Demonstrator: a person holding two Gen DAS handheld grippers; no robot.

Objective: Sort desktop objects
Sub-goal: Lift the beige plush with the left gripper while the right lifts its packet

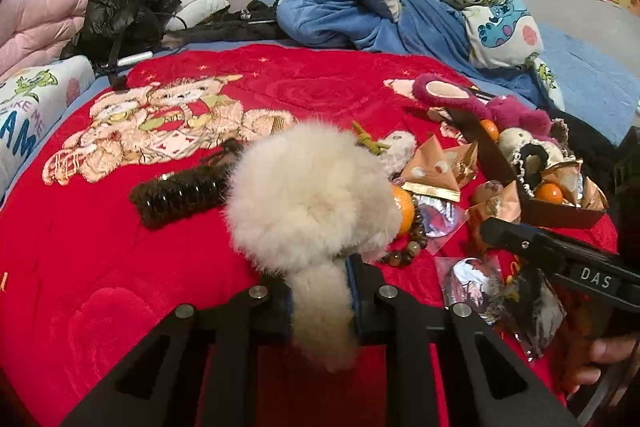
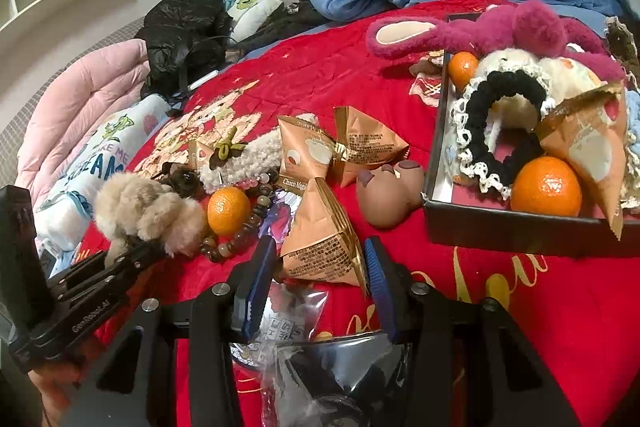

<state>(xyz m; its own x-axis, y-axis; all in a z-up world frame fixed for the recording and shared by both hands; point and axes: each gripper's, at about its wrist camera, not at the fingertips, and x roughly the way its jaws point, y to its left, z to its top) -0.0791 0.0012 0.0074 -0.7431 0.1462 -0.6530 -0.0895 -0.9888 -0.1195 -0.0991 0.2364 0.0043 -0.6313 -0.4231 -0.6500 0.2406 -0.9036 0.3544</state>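
Note:
My left gripper (image 1: 320, 287) is shut on a fluffy beige pom-pom (image 1: 312, 195), pinching its narrow tail so the ball stands just above the red blanket (image 1: 120, 247). In the right wrist view the left gripper (image 2: 134, 253) carries that pom-pom (image 2: 148, 207) at the left. My right gripper (image 2: 318, 259) is shut on a copper triangular snack packet (image 2: 316, 247), blue pads against both sides. A dark box (image 2: 520, 231) at the right holds a mandarin (image 2: 546, 187), a black-and-white scrunchie (image 2: 500, 119) and another packet (image 2: 592, 147).
Loose on the blanket lie a mandarin (image 2: 228, 209), a bead bracelet (image 2: 240, 231), two more packets (image 2: 340, 147), a brown squishy toy (image 2: 390, 191), a dark roller brush (image 1: 180, 195) and clear bags (image 2: 296, 307). A magenta plush headband (image 2: 480, 27) rests over the box. Bedding lies beyond.

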